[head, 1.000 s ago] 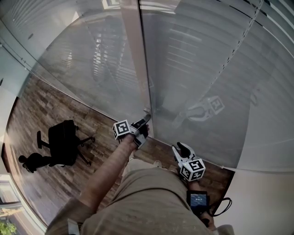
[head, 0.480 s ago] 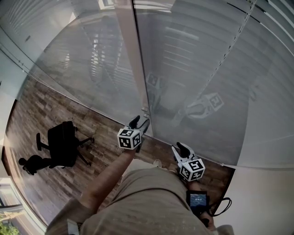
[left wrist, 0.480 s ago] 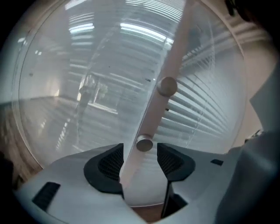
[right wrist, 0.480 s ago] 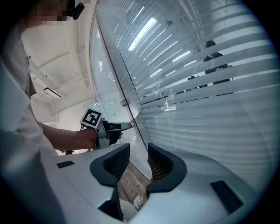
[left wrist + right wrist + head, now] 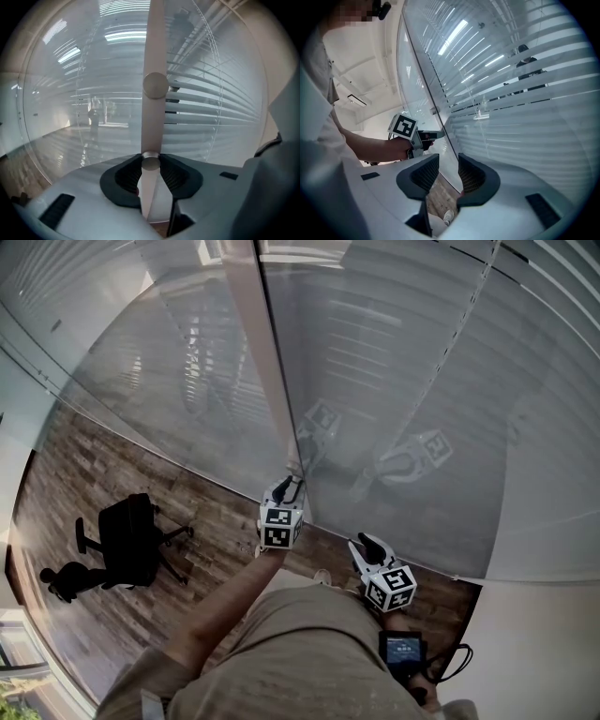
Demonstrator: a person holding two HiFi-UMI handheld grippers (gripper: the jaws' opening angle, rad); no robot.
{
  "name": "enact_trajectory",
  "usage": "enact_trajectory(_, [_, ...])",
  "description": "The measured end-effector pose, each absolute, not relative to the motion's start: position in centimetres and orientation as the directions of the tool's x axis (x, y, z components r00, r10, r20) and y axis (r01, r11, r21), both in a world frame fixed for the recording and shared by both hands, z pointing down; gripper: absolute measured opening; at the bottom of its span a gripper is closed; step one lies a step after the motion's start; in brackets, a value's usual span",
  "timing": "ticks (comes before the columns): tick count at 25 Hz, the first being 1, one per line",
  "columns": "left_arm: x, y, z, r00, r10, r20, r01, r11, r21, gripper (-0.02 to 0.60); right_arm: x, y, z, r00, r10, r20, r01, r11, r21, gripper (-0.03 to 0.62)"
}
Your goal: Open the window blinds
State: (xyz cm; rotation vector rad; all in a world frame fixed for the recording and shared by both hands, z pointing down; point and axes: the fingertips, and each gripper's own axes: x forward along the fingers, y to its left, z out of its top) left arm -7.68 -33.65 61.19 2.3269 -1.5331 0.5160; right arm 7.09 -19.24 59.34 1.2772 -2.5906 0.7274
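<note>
White slat blinds (image 5: 422, 381) hang behind glass panes joined by a pale post (image 5: 267, 362). Low on that post (image 5: 153, 47) sits a small round knob (image 5: 151, 162), with a second knob (image 5: 155, 86) higher up. My left gripper (image 5: 151, 165) has the lower knob between its pads, and its jaws are closing on it. In the head view the left gripper (image 5: 291, 486) meets the post's foot. My right gripper (image 5: 370, 545) hovers apart near the glass. Its jaws stand open and empty in the right gripper view (image 5: 446, 176), which also shows the left gripper (image 5: 433, 135) and the slats (image 5: 525, 93).
A bead cord (image 5: 459, 324) hangs down the blinds at the right. A black office chair (image 5: 127, 535) stands on the wood floor at the left. A white wall (image 5: 544, 643) bounds the right side. A small screen device (image 5: 403, 650) hangs at the person's waist.
The left gripper has rolled about its own axis at the post's foot, and its marker cube now faces the head camera. The right gripper has kept still.
</note>
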Motion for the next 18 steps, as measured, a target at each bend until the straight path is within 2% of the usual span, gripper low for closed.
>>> enact_trajectory(5, [-7.68, -33.53, 61.29, 0.415, -0.785, 0.460, -0.909, -0.385, 0.163, 0.133, 7.63, -19.04, 59.52, -0.617, -0.703, 0.353, -0.784, 0.510, -0.355, 0.133])
enact_trajectory(9, [-7.83, -33.47, 61.58, 0.463, -0.763, 0.451, -0.882, -0.350, 0.315, 0.133, 7.56, -19.09, 59.62, -0.622, -0.699, 0.353, -0.780, 0.516, -0.353, 0.133])
enact_trajectory(18, [-8.18, -33.44, 62.06, 0.570, -0.722, 0.392, -0.741, -0.246, 0.624, 0.133, 6.91, -19.46, 59.74, -0.638, -0.687, 0.349, -0.768, 0.534, -0.353, 0.133])
